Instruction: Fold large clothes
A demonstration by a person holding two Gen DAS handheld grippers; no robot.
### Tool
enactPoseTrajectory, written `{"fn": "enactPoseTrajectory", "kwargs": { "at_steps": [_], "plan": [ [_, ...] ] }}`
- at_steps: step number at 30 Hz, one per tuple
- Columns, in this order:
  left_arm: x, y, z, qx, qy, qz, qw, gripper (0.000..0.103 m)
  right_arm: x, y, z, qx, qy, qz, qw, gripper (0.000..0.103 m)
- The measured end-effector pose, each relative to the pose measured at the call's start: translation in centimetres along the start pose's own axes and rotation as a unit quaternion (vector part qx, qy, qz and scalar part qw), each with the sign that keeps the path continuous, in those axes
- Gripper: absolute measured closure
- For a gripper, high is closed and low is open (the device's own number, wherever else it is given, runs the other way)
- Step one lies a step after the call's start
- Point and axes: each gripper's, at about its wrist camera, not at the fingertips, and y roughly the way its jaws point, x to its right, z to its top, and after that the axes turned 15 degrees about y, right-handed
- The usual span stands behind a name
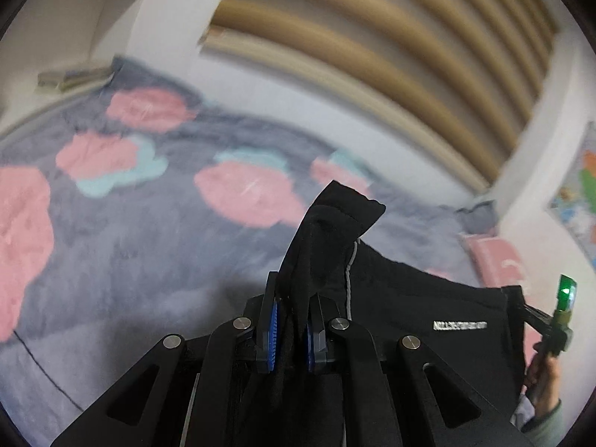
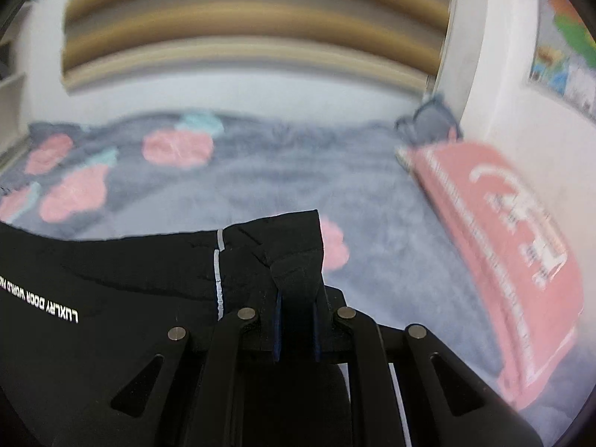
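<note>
A black garment with white lettering and a thin grey-white stripe hangs stretched between my two grippers above the bed. My left gripper is shut on one bunched corner of it, and the cloth sticks up past the blue pads. In the right wrist view the same black garment spreads to the left, and my right gripper is shut on its other corner. The right gripper also shows at the far right edge of the left wrist view, with a green light and a hand below it.
A grey fleece blanket with pink and teal blotches covers the bed beneath. A red flat box with white lettering lies at the bed's right side by the white wall. A headboard of tan slats stands behind.
</note>
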Motion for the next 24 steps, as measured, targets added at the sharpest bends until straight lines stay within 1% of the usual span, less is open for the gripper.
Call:
{"fn": "enactPoseTrajectory", "kwargs": {
  "at_steps": [1, 2, 3, 5, 6, 7, 8, 9, 10, 11, 13, 14, 15, 16, 17, 18, 19, 20, 21, 22, 23, 24],
  "plan": [
    [-0.5, 1.7, -0.6, -0.017, -0.010, 0.005, 0.9998, 0.092, -0.2, 2.2, -0.5, -0.022, -0.002, -0.009, 1.000, 0.090],
    [-1.3, 4.0, -1.6, -0.048, -0.023, 0.011, 0.9985, 0.092, -0.4, 4.7, -1.2, -0.054, -0.003, -0.016, 0.998, 0.090],
    [-1.8, 5.5, -2.3, -0.073, -0.033, 0.014, 0.9967, 0.092, -0.2, 6.7, -2.3, -0.082, -0.002, -0.018, 0.996, 0.090],
    [-2.8, 8.9, -4.3, -0.125, -0.058, 0.011, 0.9905, 0.091, -0.4, 10.2, -4.1, -0.133, -0.005, -0.014, 0.991, 0.090],
    [-3.1, 10.4, -5.4, -0.145, -0.068, 0.005, 0.9871, 0.090, -0.4, 11.1, -4.9, -0.148, -0.007, -0.012, 0.989, 0.089],
    [-3.3, 11.1, -5.9, -0.154, -0.072, 0.001, 0.9854, 0.086, -0.6, 12.3, -6.0, -0.164, -0.012, -0.009, 0.986, 0.088],
    [-3.5, 11.9, -6.4, -0.163, -0.076, -0.003, 0.9837, 0.083, -0.9, 12.9, -6.6, -0.165, -0.021, -0.012, 0.986, 0.086],
    [-3.8, 12.1, -6.6, -0.163, -0.081, -0.004, 0.9832, 0.080, -1.2, 13.0, -6.8, -0.160, -0.027, -0.016, 0.987, 0.082],
    [-4.0, 12.1, -6.6, -0.164, -0.085, -0.003, 0.9828, 0.067, -1.5, 12.9, -6.8, -0.155, -0.037, -0.023, 0.987, 0.081],
    [-4.5, 12.0, -6.7, -0.165, -0.094, -0.003, 0.9817, 0.059, -1.6, 12.9, -6.8, -0.155, -0.041, -0.025, 0.987, 0.080],
    [-5.5, 11.3, -6.9, -0.153, -0.115, -0.031, 0.9810, 0.059, -1.2, 12.3, -6.6, -0.151, -0.040, -0.019, 0.987, 0.077],
    [-6.1, 10.3, -7.0, -0.146, -0.127, -0.045, 0.9800, 0.059, -0.7, 11.6, -6.3, -0.147, -0.033, -0.013, 0.988, 0.075],
    [-6.5, 9.3, -7.0, -0.140, -0.135, -0.048, 0.9797, 0.059, 0.0, 10.6, -6.2, -0.142, -0.026, -0.004, 0.990, 0.075],
    [-6.9, 8.1, -6.8, -0.129, -0.139, -0.051, 0.9805, 0.059, 0.4, 9.0, -5.7, -0.129, -0.016, 0.018, 0.991, 0.074],
    [-6.8, 6.0, -6.2, -0.106, -0.131, -0.053, 0.9842, 0.059, 1.0, 7.1, -5.3, -0.117, -0.007, 0.044, 0.992, 0.068],
    [-6.5, 4.5, -5.6, -0.092, -0.119, -0.051, 0.9874, 0.059, 1.1, 6.0, -4.7, -0.109, -0.004, 0.059, 0.992, 0.057],
    [-5.8, 2.5, -4.7, -0.080, -0.100, -0.045, 0.9908, 0.059, 1.4, 3.6, -4.3, -0.088, -0.002, 0.082, 0.993, 0.052],
    [-5.1, 0.8, -3.9, -0.069, -0.083, -0.043, 0.9932, 0.059, 1.3, 1.9, -3.7, -0.072, -0.002, 0.100, 0.992, 0.049],
    [-4.2, -0.9, -3.2, -0.058, -0.067, -0.040, 0.9952, 0.058, 1.3, -1.0, -3.4, -0.051, -0.007, 0.124, 0.991, 0.049],
    [-3.5, -2.2, -2.7, -0.049, -0.054, -0.038, 0.9966, 0.057, 1.1, -2.7, -3.3, -0.043, -0.012, 0.136, 0.990, 0.049],
    [-2.2, -3.9, -2.1, -0.035, -0.038, -0.038, 0.9979, 0.053, 0.7, -4.9, -3.2, -0.039, -0.016, 0.156, 0.987, 0.049],
    [-0.7, -5.4, -1.6, -0.026, -0.023, -0.039, 0.9987, 0.051, 0.3, -6.3, -3.4, -0.038, -0.018, 0.172, 0.984, 0.049]
  ]
}}
